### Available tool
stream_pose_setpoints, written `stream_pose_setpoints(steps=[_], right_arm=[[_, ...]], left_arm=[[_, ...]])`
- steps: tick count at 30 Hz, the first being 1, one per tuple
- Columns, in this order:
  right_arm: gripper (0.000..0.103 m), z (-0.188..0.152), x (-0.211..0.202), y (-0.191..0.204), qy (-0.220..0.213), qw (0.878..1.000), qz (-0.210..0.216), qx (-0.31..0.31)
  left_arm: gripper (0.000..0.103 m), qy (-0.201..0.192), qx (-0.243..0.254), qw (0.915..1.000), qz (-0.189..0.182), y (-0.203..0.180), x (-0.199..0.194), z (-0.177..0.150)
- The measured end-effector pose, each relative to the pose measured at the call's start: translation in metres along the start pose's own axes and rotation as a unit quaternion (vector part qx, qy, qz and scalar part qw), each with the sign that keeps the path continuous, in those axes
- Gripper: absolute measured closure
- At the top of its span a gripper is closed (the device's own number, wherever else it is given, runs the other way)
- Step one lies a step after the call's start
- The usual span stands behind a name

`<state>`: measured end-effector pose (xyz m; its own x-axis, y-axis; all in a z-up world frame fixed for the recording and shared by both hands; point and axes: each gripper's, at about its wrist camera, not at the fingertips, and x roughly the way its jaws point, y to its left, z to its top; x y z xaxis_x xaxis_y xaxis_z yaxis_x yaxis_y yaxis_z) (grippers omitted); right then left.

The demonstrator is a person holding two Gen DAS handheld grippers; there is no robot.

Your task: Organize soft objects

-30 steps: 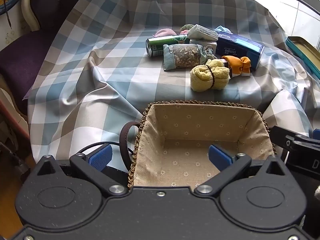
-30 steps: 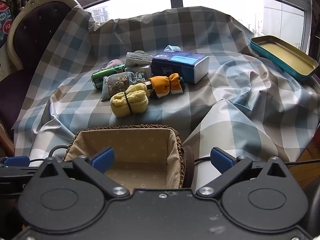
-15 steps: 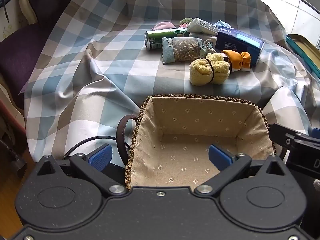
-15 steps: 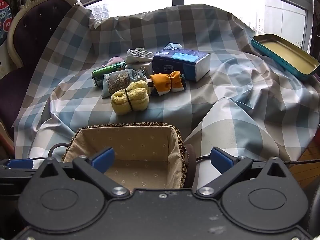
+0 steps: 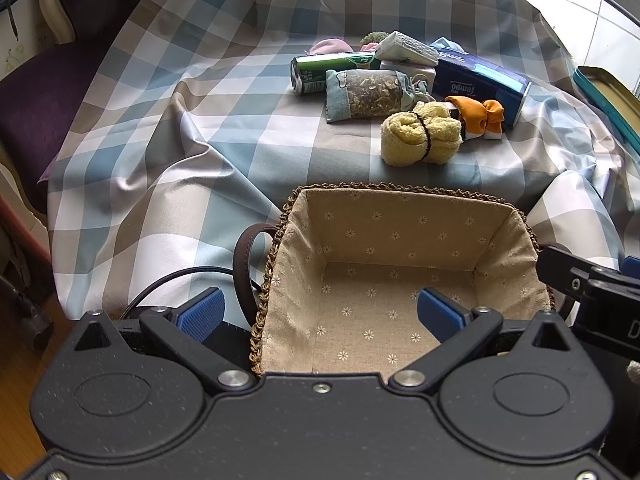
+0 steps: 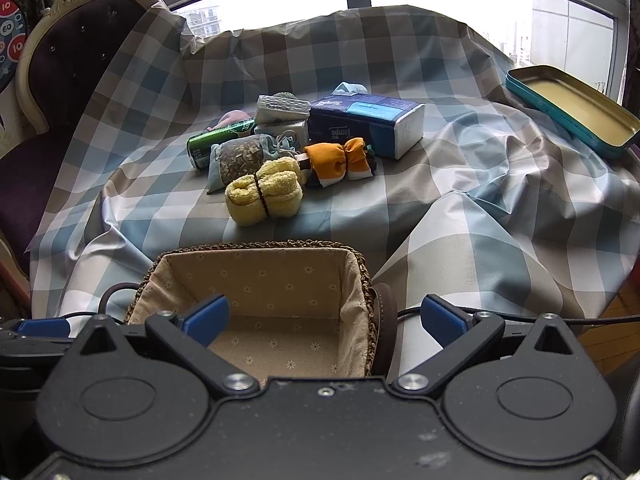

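A fabric-lined woven basket (image 5: pixel 308 216) (image 6: pixel 360 280) stands empty at the near edge of the checked cloth. Beyond it lie a yellow rolled towel (image 5: pixel 420 134) (image 6: pixel 264 194), an orange cloth bundle (image 5: pixel 478 114) (image 6: pixel 340 160) and a sachet pouch (image 5: pixel 368 94) (image 6: pixel 236 160). My left gripper (image 5: pixel 320 314) is open over the basket's left rim, one finger outside, one inside. My right gripper (image 6: pixel 326 318) is open over the basket's right rim. Both are empty.
A green can (image 5: pixel 332 70) (image 6: pixel 218 140), a blue tissue pack (image 5: pixel 480 80) (image 6: pixel 368 122), small white packs (image 6: pixel 282 108) and a pink cloth (image 5: pixel 330 46) lie behind the soft things. A teal tin tray (image 6: pixel 572 108) is at the right. A purple chair (image 6: pixel 68 64) stands at the left.
Both grippers have risen a little and tilted down, so the basket and the pile sit lower in view. Nothing was grasped; objects have not moved.
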<state>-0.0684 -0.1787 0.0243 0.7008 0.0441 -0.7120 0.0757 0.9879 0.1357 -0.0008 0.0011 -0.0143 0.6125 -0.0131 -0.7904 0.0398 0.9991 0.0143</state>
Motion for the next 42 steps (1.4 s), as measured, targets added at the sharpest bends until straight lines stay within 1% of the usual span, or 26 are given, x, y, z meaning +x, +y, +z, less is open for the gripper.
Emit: stream_pose_setpoints(steps=[42], right_arm=[[0.000,-0.0019,0.0003,0.0035,0.001,1.000,0.001,-0.005]], left_arm=[[0.003,0.006,-0.007,1.0000,-0.002,0.0062,-0.0008,0.0001]])
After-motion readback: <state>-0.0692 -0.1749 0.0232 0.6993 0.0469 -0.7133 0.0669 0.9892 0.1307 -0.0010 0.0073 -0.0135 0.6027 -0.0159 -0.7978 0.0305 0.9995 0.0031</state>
